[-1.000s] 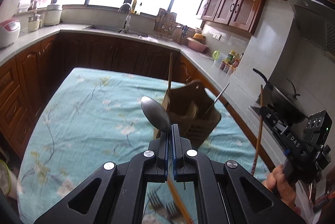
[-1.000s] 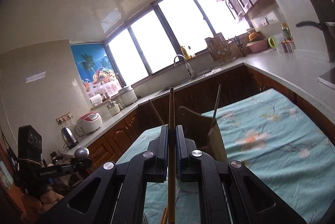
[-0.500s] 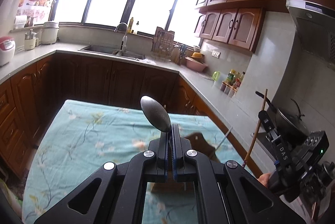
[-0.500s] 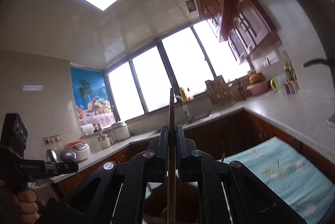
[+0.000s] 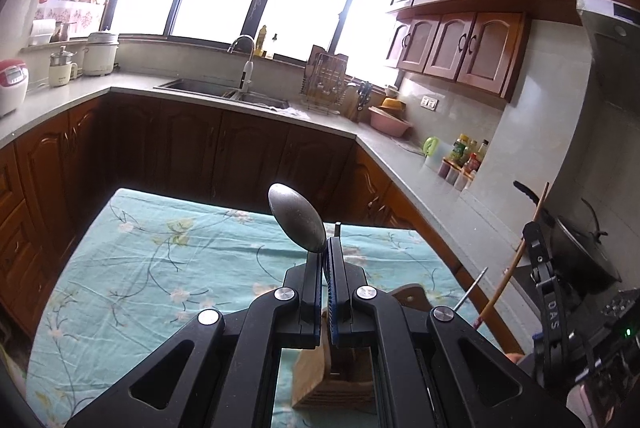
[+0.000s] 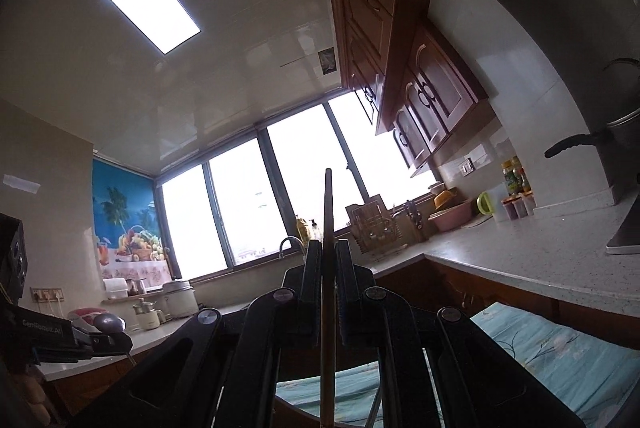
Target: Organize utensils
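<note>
Left gripper (image 5: 325, 248) jaws pinched spoon (image 5: 297, 217) by neck, bowl up at frame center. Right gripper (image 6: 329, 260) jaws clamped chopstick (image 6: 327, 212), upright. Wooden holder (image 5: 340, 374) sat bottom center, probably right below. Both light, stiff, kinda slippery; grip mid-shaft.

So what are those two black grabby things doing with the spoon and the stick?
A person is tidying utensils with a gripper in each hand. The left gripper is shut on a spoon, bowl pointing up. The right gripper is shut on a chopstick. Both are held above the table, where a wooden holder sits just below the left gripper.
</note>
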Tool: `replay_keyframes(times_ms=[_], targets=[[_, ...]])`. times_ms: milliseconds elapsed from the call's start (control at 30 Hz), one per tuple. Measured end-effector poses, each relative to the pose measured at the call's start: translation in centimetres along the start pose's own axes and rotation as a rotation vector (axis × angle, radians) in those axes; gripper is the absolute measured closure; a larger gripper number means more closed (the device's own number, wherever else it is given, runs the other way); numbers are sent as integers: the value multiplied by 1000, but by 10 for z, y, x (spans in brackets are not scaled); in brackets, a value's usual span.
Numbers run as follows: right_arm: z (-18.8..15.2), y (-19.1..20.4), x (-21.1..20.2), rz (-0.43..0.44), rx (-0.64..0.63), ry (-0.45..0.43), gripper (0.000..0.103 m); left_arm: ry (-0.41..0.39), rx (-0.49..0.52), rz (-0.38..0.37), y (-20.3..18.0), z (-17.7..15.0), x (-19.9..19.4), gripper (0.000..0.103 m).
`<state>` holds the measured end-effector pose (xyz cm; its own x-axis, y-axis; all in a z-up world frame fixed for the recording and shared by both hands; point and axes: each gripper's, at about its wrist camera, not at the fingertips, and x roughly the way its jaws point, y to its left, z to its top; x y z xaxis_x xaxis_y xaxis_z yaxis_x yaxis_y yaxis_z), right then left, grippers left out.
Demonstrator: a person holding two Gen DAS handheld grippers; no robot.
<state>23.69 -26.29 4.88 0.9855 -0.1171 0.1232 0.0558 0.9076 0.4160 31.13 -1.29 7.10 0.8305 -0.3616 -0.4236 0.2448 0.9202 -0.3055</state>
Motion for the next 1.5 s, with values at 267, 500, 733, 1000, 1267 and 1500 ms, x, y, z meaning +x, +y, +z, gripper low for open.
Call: replay_keyframes(times_ms=[267,500,733,1000,1267,1500], targets=[[-24,9,4,-32,-47,47,96,52,30,-1,0,-16,34,102],[-6,1,5,-12,17,57,97,50,15,-18,6,-13,31,102],[15,5,8,59,38,45,97,44,25,-42,6,-13,28,102],[20,10,12,231,125,190,97,26,22,-62,11,-15,9,102],[23,2,27,264,206,431,97,16,24,-62,13,-13,-5,102],[16,-3,40,238,156,635,96,12,33,-69,6,-13,-15,102]])
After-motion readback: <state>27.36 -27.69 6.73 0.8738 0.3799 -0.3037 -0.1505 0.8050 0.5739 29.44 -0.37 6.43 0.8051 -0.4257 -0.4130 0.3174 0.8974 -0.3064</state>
